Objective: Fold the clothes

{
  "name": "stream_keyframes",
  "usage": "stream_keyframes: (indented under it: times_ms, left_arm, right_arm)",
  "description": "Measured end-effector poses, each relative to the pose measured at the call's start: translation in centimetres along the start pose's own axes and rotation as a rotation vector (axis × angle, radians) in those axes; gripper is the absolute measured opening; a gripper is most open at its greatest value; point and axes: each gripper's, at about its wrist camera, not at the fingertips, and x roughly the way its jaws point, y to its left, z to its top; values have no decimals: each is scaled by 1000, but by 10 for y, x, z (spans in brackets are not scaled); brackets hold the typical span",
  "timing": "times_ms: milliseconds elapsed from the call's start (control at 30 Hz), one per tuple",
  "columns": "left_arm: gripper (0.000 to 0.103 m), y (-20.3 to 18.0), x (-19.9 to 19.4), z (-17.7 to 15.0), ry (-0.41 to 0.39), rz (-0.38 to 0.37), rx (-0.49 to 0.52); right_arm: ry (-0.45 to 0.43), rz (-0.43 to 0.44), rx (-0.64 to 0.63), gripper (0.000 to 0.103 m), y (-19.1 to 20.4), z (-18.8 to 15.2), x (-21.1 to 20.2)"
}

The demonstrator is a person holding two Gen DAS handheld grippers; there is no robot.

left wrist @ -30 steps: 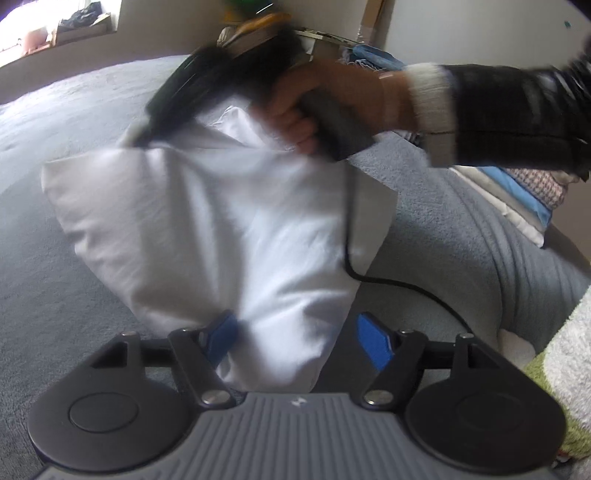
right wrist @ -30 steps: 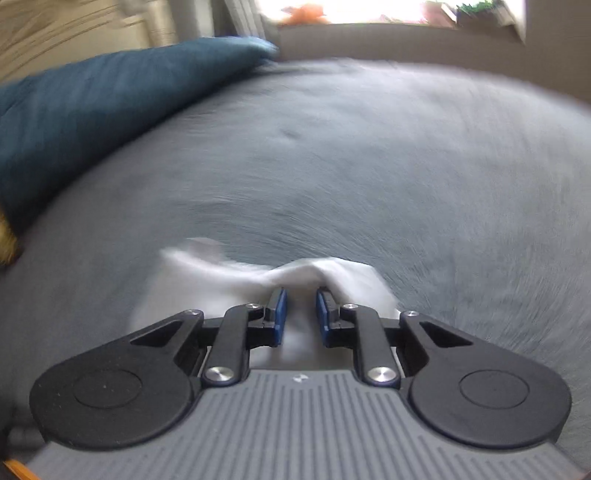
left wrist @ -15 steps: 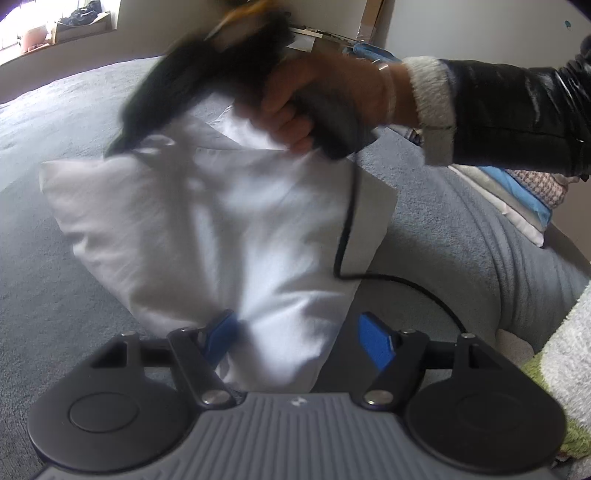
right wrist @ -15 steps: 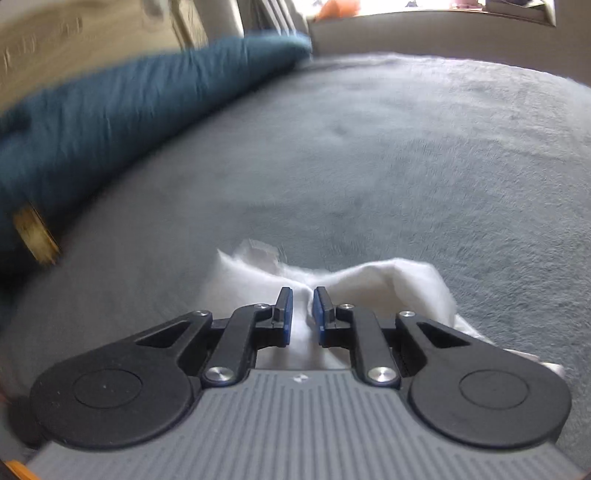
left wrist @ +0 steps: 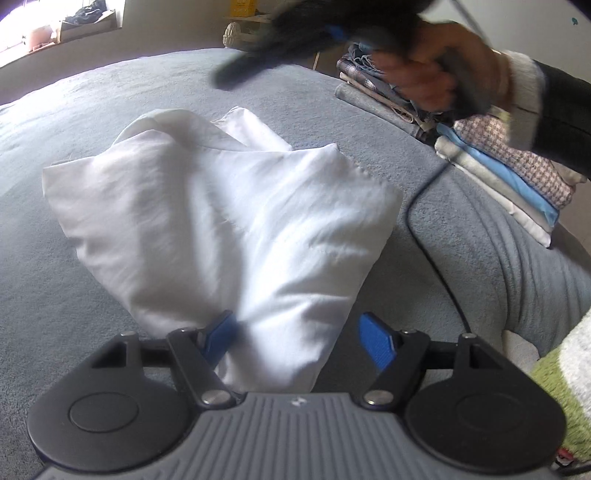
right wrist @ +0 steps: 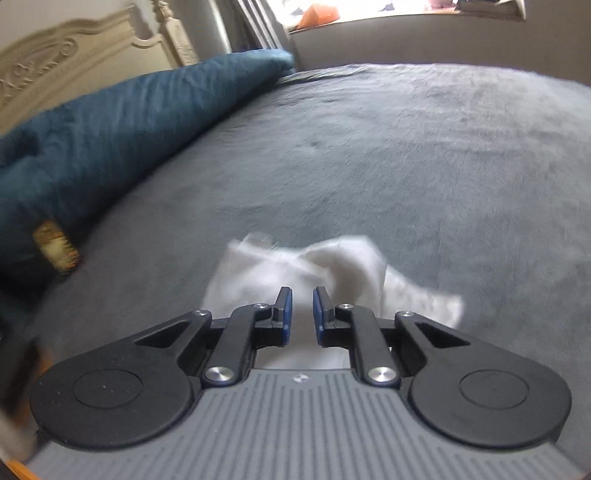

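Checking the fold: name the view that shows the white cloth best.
Left wrist view: the crumpled white cotton cloth spreads nearly whole across the grey bed cover. Right wrist view shows only a blurred bunch beyond the fingers.

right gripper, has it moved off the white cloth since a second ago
Yes. In the left wrist view the right gripper has risen up and to the right, off the white cloth, and now sits blurred beside the folded clothes stack.

- A grey bed (right wrist: 424, 155) fills the room.
- A carved cream headboard (right wrist: 55, 62) stands far left, behind a teal duvet (right wrist: 122, 122).
- Bright windows (right wrist: 388, 7) glare beyond.
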Motion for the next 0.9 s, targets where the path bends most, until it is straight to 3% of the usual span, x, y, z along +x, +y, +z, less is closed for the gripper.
stream_keyframes:
  times_ms: [133, 233, 333, 500, 667, 733, 900]
  left_arm:
    - [75, -5, 0, 1, 3, 23, -4]
    - [75, -8, 2, 2, 5, 42, -9]
    - [75, -12, 3, 4, 8, 64, -14]
    - [75, -16, -12, 8, -8, 98, -28]
    - [74, -20, -30, 12, -51, 87, -16]
    - [74, -23, -29, 13, -48, 86, 9]
    - [72, -32, -12, 3, 37, 101, 48]
  right_arm:
    - [109, 14, -35, 11, 6, -37, -4]
    - [211, -43, 11, 11, -4, -71, 24]
    - [186, -59, 30, 10, -6, -90, 31]
    - [107, -68, -12, 11, 4, -69, -17]
    - [112, 53, -160, 12, 28, -67, -65]
    - [155, 78, -221, 12, 41, -75, -64]
    - [344, -19, -253, 11, 44, -114, -17]
